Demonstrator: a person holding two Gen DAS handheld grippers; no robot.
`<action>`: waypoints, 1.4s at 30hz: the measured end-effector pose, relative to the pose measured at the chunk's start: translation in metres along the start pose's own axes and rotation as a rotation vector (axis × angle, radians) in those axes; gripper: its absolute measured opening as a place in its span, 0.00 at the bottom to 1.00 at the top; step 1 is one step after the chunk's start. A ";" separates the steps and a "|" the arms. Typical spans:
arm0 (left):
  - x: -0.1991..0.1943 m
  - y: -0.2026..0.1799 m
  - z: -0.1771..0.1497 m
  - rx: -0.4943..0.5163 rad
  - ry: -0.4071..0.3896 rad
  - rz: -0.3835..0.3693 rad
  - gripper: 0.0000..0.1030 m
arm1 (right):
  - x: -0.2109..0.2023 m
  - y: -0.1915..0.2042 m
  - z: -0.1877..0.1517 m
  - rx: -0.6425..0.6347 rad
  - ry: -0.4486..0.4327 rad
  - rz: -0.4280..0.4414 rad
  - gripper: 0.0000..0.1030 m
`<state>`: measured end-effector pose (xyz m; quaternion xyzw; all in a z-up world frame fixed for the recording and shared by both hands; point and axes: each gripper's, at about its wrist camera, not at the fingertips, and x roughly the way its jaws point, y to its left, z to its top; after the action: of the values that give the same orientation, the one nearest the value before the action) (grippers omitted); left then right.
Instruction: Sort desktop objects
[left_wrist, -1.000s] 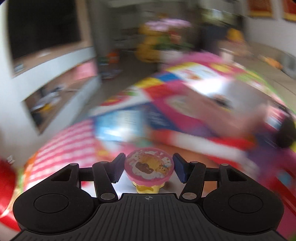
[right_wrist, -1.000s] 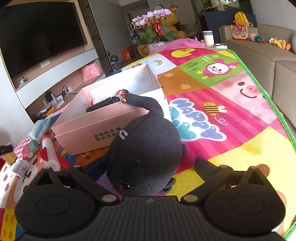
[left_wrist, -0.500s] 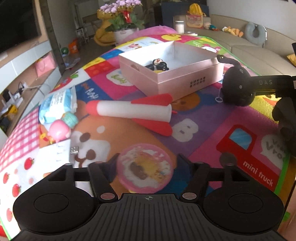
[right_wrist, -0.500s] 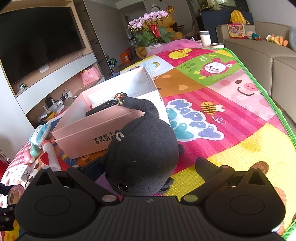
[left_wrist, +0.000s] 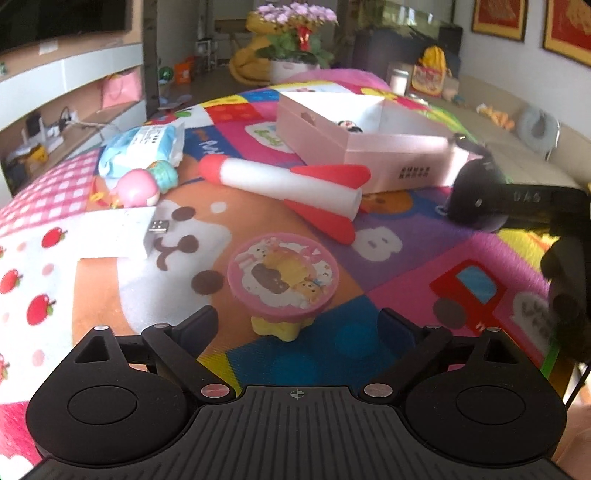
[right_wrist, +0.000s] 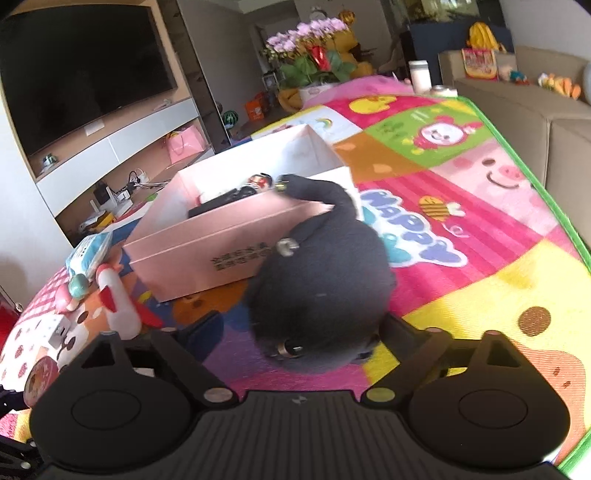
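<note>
A small pink round toy table (left_wrist: 282, 275) with a yellow foot stands upright on the colourful play mat (left_wrist: 388, 295). My left gripper (left_wrist: 299, 323) is right behind it, its jaws opening, both fingers clear of the toy. A black plush toy (right_wrist: 321, 291) lies on the mat against the open pink box (right_wrist: 221, 240). My right gripper (right_wrist: 301, 325) straddles the plush with its jaws closing; a gap still shows at its left finger. In the left wrist view the plush (left_wrist: 476, 184) sits at the right beside the box (left_wrist: 369, 151), partly hidden behind the right gripper's finger.
A red-and-white foam rocket (left_wrist: 291, 184) lies in front of the box. A blue wipes pack (left_wrist: 144, 147), small pink and teal figures (left_wrist: 138, 188) and a white box (left_wrist: 122, 236) sit to the left. A sofa (right_wrist: 535, 110) runs along the mat's green edge.
My left gripper came down with the pink toy table, set it on the mat and opened off it. My right gripper's jaws have narrowed around the black plush.
</note>
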<state>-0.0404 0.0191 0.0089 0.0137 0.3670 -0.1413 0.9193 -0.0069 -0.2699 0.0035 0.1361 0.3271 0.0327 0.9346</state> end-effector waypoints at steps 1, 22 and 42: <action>0.000 0.000 0.000 -0.007 -0.007 -0.005 0.94 | 0.000 0.003 0.000 0.003 0.005 0.008 0.80; 0.011 -0.012 0.005 -0.036 -0.010 0.005 1.00 | -0.006 0.012 -0.012 -0.078 0.017 0.002 1.00; -0.018 -0.004 0.012 0.002 -0.066 -0.138 1.00 | -0.003 0.017 -0.014 -0.174 0.053 -0.005 1.00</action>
<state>-0.0455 0.0186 0.0300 -0.0154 0.3366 -0.2050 0.9189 -0.0177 -0.2513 -0.0002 0.0526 0.3481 0.0620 0.9339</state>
